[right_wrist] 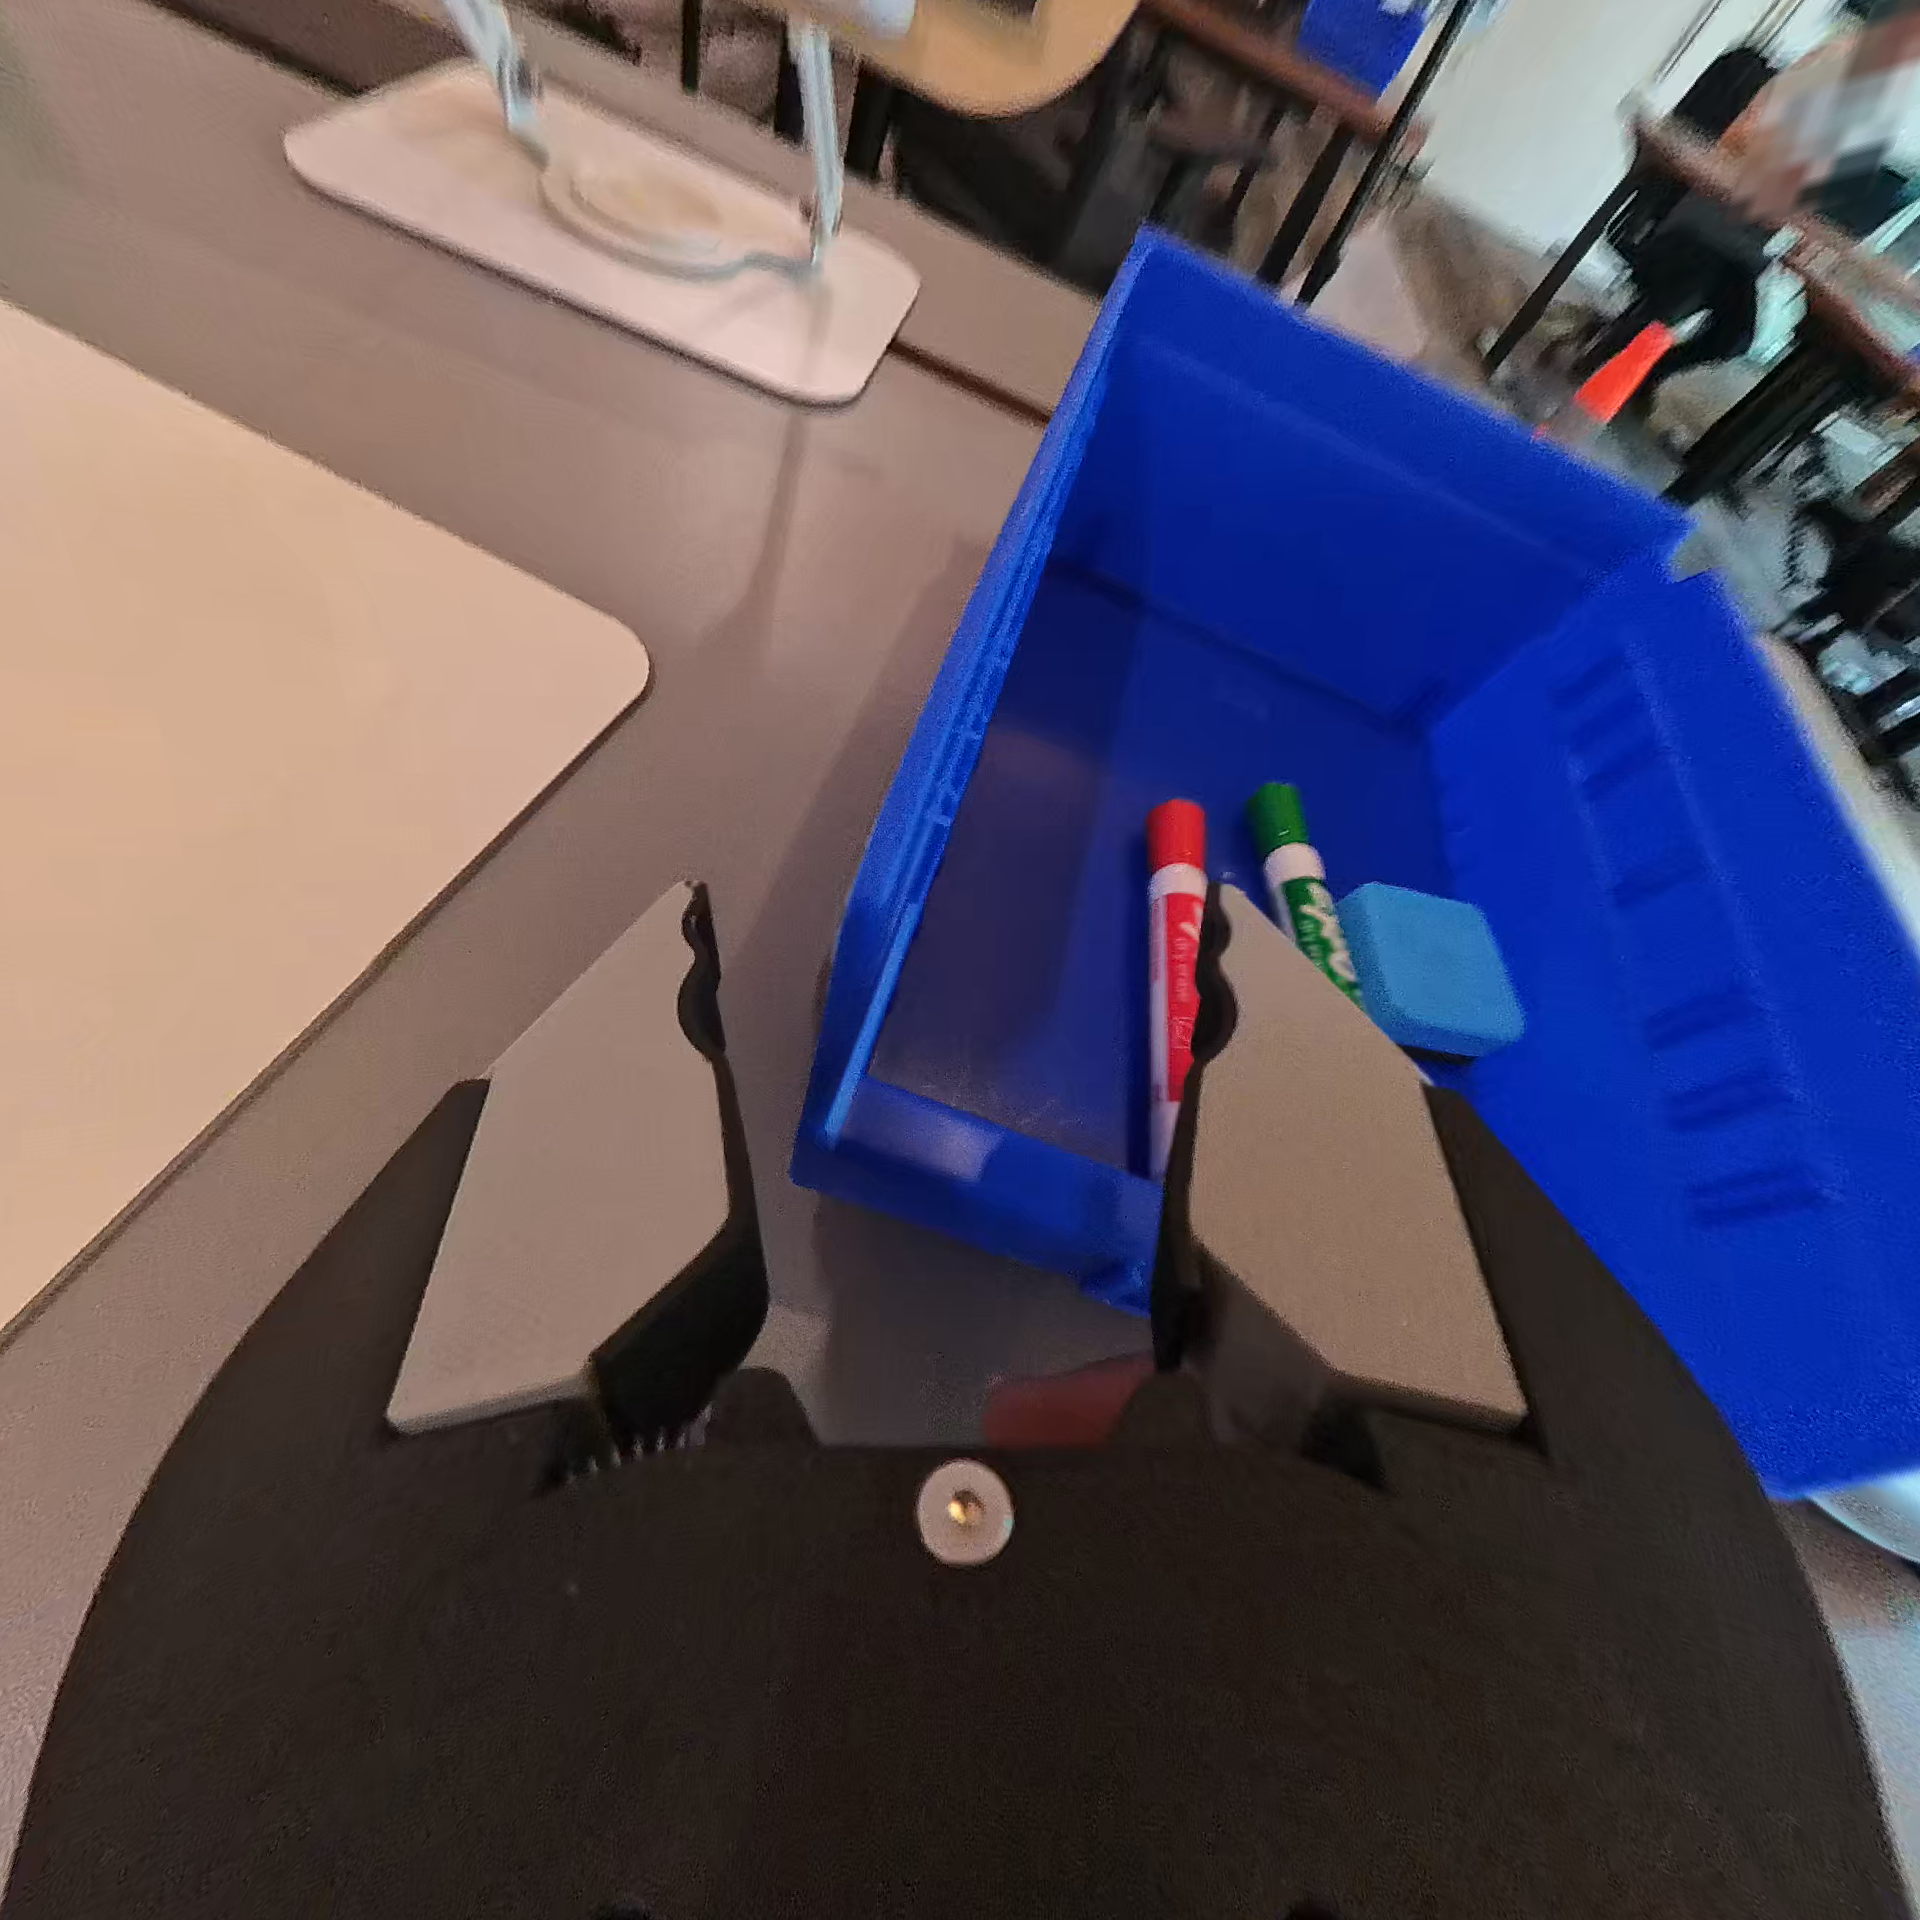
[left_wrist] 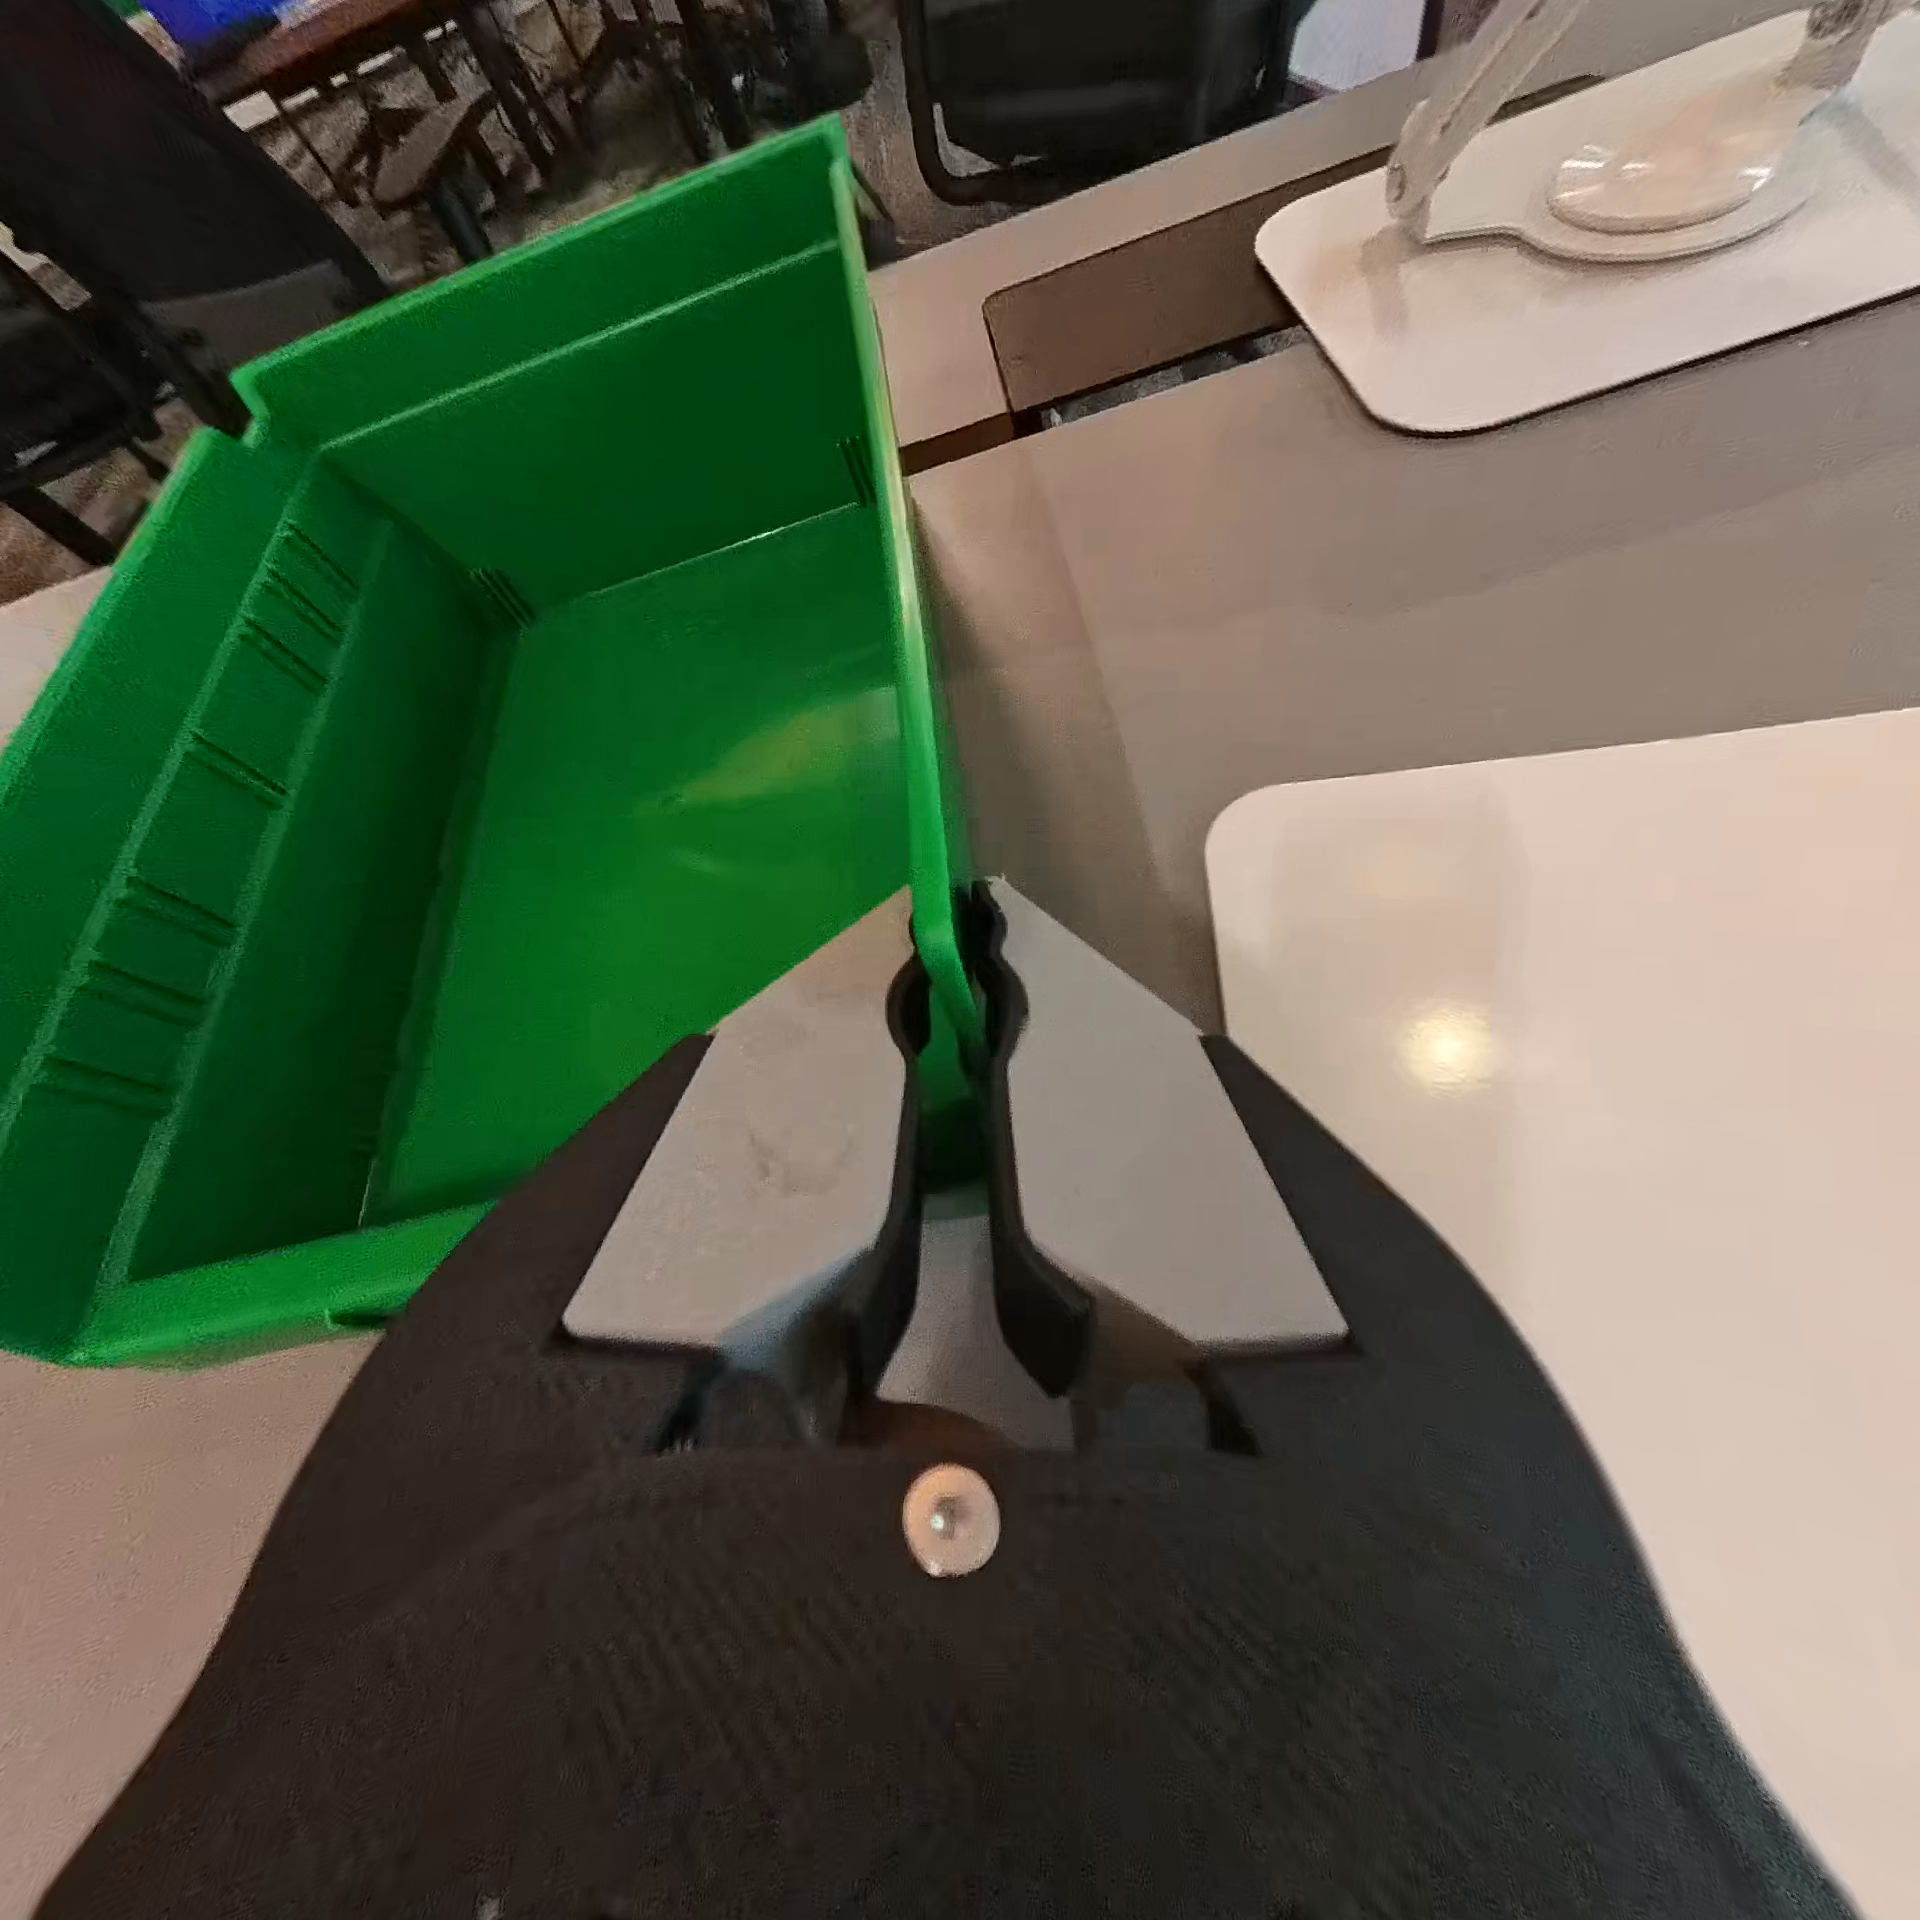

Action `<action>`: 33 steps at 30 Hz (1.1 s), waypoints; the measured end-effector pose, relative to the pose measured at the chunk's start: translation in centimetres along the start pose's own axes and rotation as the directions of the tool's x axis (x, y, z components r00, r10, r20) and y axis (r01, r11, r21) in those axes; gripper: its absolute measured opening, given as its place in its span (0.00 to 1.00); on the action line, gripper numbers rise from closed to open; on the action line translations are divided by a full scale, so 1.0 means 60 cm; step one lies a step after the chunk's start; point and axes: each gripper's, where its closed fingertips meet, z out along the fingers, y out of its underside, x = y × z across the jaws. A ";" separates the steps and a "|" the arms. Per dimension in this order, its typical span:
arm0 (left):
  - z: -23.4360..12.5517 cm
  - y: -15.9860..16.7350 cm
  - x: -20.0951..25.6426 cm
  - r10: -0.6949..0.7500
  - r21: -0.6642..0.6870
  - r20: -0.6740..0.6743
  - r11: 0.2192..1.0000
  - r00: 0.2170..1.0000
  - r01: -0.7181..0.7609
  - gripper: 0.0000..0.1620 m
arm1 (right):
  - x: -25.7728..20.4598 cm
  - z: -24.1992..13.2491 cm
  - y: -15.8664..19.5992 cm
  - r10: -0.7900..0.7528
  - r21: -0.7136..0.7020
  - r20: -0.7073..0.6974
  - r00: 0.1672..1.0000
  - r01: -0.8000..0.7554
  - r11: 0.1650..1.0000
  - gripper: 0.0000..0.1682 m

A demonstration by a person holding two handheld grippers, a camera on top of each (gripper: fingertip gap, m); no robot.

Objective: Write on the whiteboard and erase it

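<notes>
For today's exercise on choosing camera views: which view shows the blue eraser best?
The right wrist view. The blue eraser lies in the blue bin beside the red marker and green marker, unobstructed. The left wrist view shows none of it, only a green bin.

Printed writing shows in only one place: on the barrels of two dry-erase markers lying inside the blue bin [right_wrist: 1351,644], seen from the right wrist. The red marker [right_wrist: 1176,956] carries white lettering along its red label. Just to its right in the bin, the green marker [right_wrist: 1299,894] carries white lettering on a green label. No other signs or numbers show.
</notes>
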 end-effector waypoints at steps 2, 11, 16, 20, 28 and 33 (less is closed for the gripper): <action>-0.011 -0.001 -0.020 -0.024 0.012 -0.008 1.000 1.000 0.024 0.01 | 0.000 0.020 0.009 -0.007 -0.059 0.014 1.000 0.008 0.998 0.37; -0.144 -0.009 -0.123 -0.123 0.132 -0.134 0.981 0.983 0.141 0.02 | 0.039 -0.048 0.009 0.154 0.065 0.162 0.975 -0.167 0.984 0.01; -0.233 0.003 -0.152 -0.185 0.208 -0.210 0.951 0.960 0.229 0.02 | 0.024 -0.126 -0.022 0.155 0.191 0.230 0.961 -0.200 0.961 0.01; -0.301 0.015 -0.167 -0.142 0.259 -0.192 0.947 0.971 0.190 0.02 | -0.020 -0.198 -0.061 0.168 0.251 0.291 0.942 -0.245 0.937 0.01; -0.429 0.043 -0.208 -0.112 0.358 -0.102 0.923 0.988 0.142 0.02 | -0.220 -0.253 -0.155 0.040 0.292 0.445 0.895 -0.187 0.938 0.01; -0.486 0.084 -0.237 -0.110 0.378 -0.017 0.919 0.994 0.108 0.02 | -0.422 -0.216 -0.245 -0.106 0.317 0.514 0.851 -0.074 0.945 0.01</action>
